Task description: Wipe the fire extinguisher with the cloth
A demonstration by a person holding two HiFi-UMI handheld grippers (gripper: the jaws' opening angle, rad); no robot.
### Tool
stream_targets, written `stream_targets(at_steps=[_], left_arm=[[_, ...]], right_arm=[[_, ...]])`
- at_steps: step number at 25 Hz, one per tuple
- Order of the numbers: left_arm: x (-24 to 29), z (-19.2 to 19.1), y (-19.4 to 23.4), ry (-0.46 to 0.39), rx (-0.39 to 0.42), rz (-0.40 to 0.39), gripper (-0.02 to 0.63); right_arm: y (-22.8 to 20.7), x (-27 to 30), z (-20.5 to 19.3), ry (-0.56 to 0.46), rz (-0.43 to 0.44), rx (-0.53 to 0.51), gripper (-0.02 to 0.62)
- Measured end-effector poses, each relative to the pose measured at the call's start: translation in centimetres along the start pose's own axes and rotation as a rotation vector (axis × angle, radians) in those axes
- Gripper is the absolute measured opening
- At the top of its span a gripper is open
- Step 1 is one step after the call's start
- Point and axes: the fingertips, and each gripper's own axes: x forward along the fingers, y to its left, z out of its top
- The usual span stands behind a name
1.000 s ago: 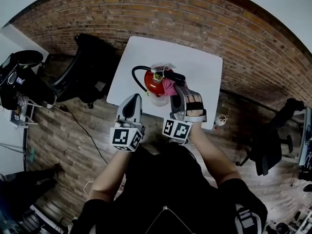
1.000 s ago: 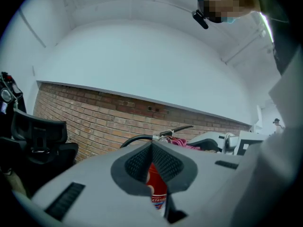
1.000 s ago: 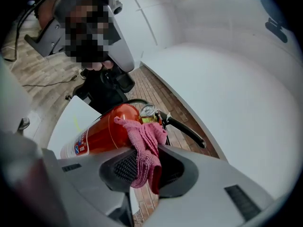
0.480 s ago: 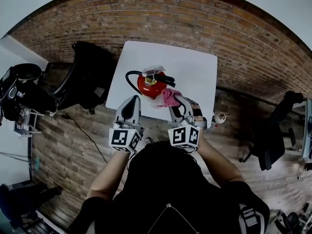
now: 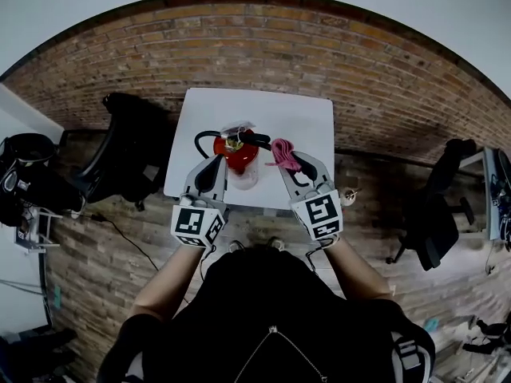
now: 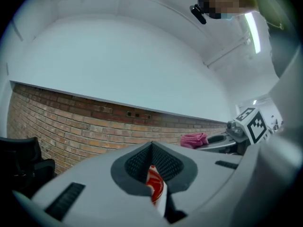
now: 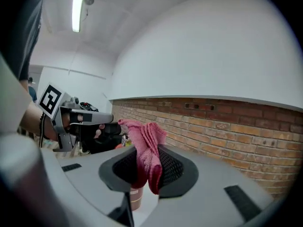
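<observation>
Head view: extinguisher [image 5: 237, 153] stands upright near the front edge of the white surface [image 5: 295, 118], its black hose [image 5: 201, 140] looping off the left side. Cloth [image 5: 281, 153], pink and bunched, sits just right of the valve head; contact can't be told. My read is that it is poised for a stroke.

Right gripper [image 5: 292, 164] has its jaws clamped on the cloth, with folds sprouting up between them in the right gripper view.

Left gripper [image 5: 215, 164] sits close at the extinguisher's left, jaws together. A red-and-white sliver shows in the slit, pinched or merely beyond, unclear. It is likely there to steady the cylinder.

Arms [image 5: 170, 276] reach forward, roughly parallel, with the grippers angled inward and tipped up toward the brick wall.
</observation>
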Motion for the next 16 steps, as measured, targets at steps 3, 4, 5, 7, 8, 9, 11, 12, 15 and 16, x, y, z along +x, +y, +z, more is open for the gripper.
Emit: stream_targets(at_steps=[3, 4, 5, 7, 8, 9, 11, 12, 15, 16], left_arm=[[-0.1, 1.4, -0.8, -0.019, -0.015, -0.039, 0.031], [-0.2, 1.9, -1.0, -0.026, -0.016, -0.050, 0.031], [-0.4, 2.3, -1.1, -0.033, -0.015, -0.058, 0.031], [-0.7, 3.0, -1.2, -0.043, -0.011, -0.071, 0.031], [-0.8, 3.2, -1.2, -0.045, -0.009, -0.075, 0.031], [-0.9, 3.2, -1.1, -0.045, -0.008, -0.078, 0.031], [-1.1, 3.2, -1.0, -0.041, -0.008, -0.082, 0.031], [-1.2, 3.1, -0.9, -0.039, -0.009, -0.082, 0.031], [-1.4, 2.7, -0.6, -0.033, -0.012, -0.081, 0.031], [-1.5, 2.5, -0.5, -0.031, -0.013, -0.082, 0.031]], right_arm=[[-0.2, -0.9, 0.7, -0.016, 0.017, 0.045, 0.104], [-0.2, -1.3, 0.9, -0.020, 0.024, 0.064, 0.104], [-0.1, -1.6, 1.0, -0.022, 0.028, 0.082, 0.104], [0.1, -2.1, 1.3, -0.025, 0.030, 0.102, 0.104], [0.2, -2.4, 1.4, -0.027, 0.031, 0.106, 0.104], [0.3, -2.6, 1.5, -0.029, 0.032, 0.107, 0.104], [0.6, -3.0, 1.9, -0.041, 0.036, 0.102, 0.104], [0.8, -3.2, 2.0, -0.049, 0.037, 0.098, 0.104], [1.3, -3.4, 2.2, -0.062, 0.040, 0.085, 0.104], [1.4, -3.5, 2.1, -0.065, 0.040, 0.082, 0.104]])
